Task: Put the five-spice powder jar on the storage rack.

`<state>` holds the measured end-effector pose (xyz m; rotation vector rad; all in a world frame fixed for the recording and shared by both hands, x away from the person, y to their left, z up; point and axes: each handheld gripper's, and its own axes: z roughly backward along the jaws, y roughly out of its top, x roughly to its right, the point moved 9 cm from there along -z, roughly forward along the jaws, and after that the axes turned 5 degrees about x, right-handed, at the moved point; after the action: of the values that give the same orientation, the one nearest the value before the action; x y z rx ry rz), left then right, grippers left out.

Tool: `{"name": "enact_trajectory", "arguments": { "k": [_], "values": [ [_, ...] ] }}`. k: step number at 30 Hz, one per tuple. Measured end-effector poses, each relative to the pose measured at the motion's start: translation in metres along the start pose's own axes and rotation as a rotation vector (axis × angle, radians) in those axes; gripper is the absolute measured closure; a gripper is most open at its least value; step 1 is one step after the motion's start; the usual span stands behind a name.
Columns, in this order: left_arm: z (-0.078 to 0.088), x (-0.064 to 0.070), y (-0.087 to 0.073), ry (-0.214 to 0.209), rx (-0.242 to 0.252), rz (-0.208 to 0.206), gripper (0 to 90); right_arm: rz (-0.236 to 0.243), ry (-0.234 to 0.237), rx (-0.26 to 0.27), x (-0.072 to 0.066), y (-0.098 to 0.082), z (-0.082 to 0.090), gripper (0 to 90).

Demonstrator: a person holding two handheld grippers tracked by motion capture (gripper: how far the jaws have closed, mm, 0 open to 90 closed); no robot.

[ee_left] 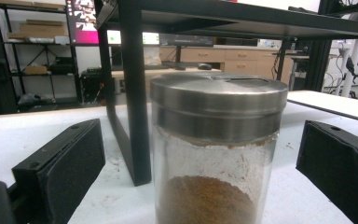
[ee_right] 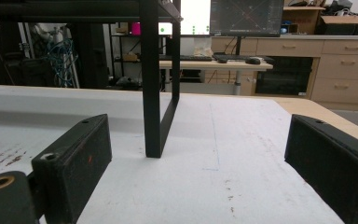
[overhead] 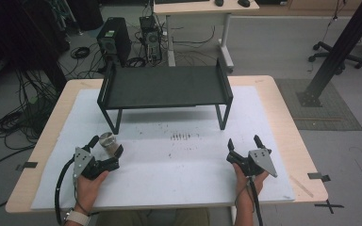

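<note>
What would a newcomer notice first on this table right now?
A black shelf stands across the far half of the table. Near the left front, a glass jar with a steel lid and brown powder stands upright between the open jaws of the left gripper. The right gripper is open too, holding nothing.

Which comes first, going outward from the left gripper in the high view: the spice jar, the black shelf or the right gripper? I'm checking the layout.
1. Spice jar: between the open jaws of the left gripper.
2. Black shelf: behind the jar, mid-table.
3. Right gripper: across the table, near its right edge.
</note>
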<state>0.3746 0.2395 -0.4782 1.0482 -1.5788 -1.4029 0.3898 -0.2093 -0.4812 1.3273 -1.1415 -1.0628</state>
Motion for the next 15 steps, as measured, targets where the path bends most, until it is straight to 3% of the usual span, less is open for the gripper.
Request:
{"name": "enact_trajectory", "arguments": {
  "k": [15],
  "values": [
    [0.0, 0.0001, 0.0, -0.004, -0.001, 0.002, 5.8, 0.0, -0.001, -0.001, 0.0001, -0.0001, -0.0001, 7.5]
  ]
}}
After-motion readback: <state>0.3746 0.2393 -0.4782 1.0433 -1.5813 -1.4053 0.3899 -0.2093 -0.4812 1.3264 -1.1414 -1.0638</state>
